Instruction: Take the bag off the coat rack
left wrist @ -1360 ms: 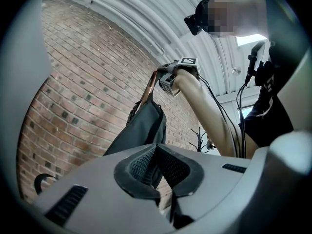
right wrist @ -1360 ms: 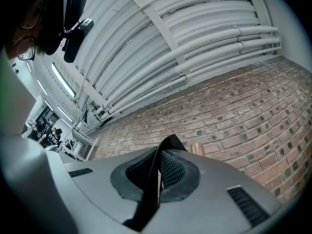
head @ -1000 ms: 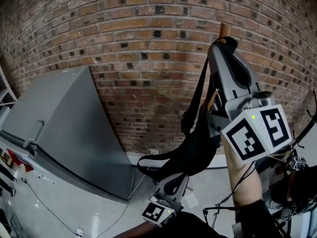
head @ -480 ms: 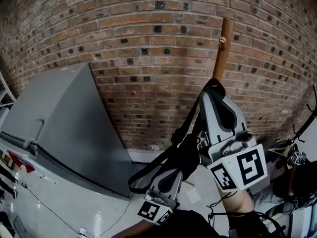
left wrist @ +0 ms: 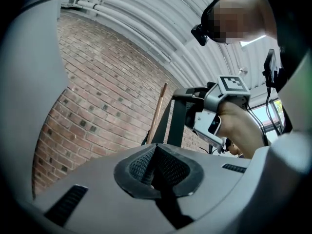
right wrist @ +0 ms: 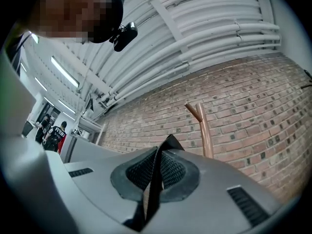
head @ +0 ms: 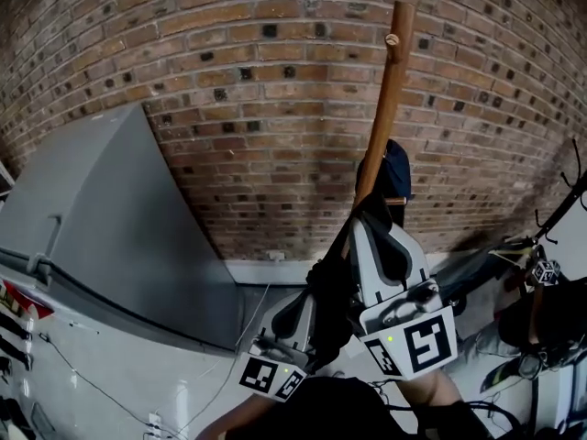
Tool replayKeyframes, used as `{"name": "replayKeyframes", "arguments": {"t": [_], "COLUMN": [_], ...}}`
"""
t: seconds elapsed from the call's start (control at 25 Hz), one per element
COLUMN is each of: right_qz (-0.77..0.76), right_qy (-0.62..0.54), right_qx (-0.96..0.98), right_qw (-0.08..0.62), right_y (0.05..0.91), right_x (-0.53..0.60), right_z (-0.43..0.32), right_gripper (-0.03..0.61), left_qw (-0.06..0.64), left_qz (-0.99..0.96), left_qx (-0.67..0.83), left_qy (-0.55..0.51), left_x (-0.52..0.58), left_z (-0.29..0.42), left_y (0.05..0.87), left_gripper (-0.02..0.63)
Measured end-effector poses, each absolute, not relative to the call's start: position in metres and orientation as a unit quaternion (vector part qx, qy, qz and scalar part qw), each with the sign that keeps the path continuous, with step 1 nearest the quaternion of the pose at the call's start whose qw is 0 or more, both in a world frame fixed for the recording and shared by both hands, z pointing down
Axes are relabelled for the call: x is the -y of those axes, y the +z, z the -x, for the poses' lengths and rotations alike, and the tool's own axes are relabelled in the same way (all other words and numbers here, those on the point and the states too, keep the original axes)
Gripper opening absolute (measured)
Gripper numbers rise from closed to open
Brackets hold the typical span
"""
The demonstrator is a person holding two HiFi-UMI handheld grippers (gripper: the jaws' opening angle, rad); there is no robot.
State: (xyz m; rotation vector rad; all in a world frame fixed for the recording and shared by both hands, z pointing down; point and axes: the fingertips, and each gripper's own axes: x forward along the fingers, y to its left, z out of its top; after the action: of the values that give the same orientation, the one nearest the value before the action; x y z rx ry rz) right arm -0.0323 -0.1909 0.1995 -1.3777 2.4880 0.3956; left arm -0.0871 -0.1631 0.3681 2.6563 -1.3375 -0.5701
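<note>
My right tool [right wrist: 155, 167]: clamped on strap [right wrist: 168, 143] of bag [head: 332, 291] | my left tool [left wrist: 155, 168]: pinching bag too | bag hangs between them, beside coat rack [head: 390, 90]

Dim indoor light; sharp centre, fisheye-warped edges.

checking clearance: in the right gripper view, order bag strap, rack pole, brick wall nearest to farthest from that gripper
1. bag strap, pinched in the jaws
2. rack pole, ahead to the right
3. brick wall, behind the pole

Right gripper [head: 369, 235] higher, left gripper [head: 298, 314] lower, both tilted upward, jaws clamped on bag [head: 332, 287].
</note>
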Motion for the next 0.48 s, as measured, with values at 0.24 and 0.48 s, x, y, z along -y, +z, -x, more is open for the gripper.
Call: {"name": "replayKeyframes", "arguments": {"t": [0.24, 0.48], "right_qz": [0.494, 0.503], "right_qy": [0.154, 0.148], "right_qx": [-0.849, -0.846], "right_qw": [0.104, 0.093], "right_y": [0.241, 0.275], "right_x": [0.178, 0.165], "right_z": [0.011, -0.012], "right_gripper": [0.017, 0.017], "left_qw": [0.058, 0.057], "left_qz": [-0.876, -0.882], "left_qx": [0.443, 0.433], "left_qy": [-0.184, -0.179], "left_x": [0.172, 0.176], "left_z": [0.075, 0.053], "left_y": [0.371, 0.373], "left_gripper": [0.017, 0.017]}}
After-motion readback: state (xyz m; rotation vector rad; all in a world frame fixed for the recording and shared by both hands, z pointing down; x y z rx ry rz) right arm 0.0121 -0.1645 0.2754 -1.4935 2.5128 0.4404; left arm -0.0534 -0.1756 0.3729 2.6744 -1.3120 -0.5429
